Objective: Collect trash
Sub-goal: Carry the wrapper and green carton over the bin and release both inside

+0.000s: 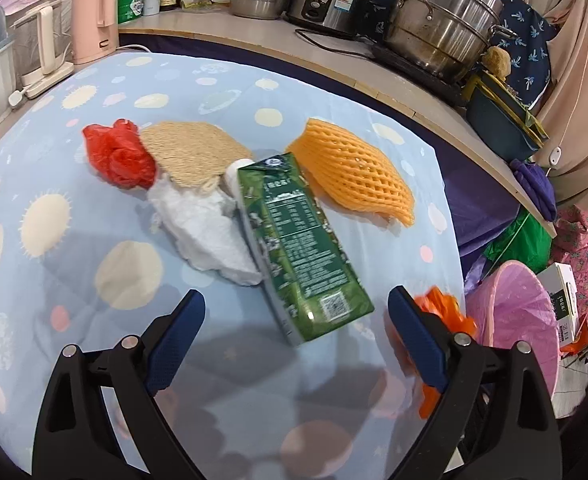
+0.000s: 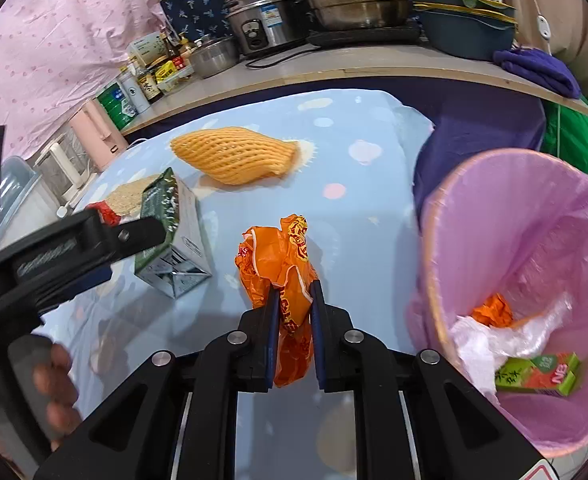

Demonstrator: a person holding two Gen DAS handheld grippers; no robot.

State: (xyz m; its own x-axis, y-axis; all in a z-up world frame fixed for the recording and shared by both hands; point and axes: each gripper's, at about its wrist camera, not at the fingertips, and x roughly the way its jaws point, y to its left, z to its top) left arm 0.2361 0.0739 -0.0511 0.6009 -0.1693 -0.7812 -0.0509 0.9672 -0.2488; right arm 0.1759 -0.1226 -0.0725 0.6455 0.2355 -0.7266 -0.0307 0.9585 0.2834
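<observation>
Jaws of right gripper (image 2: 293, 294) pinching crumpled orange wrapper (image 2: 278, 264), red print, glossy folds

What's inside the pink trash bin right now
In the pink trash bin: an orange wrapper, crumpled clear plastic and a small green carton. Anything beneath them is hidden.

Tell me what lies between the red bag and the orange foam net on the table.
In the left wrist view, a tan woven mat and the top of the green carton lie between the red bag and the foam net.
</observation>
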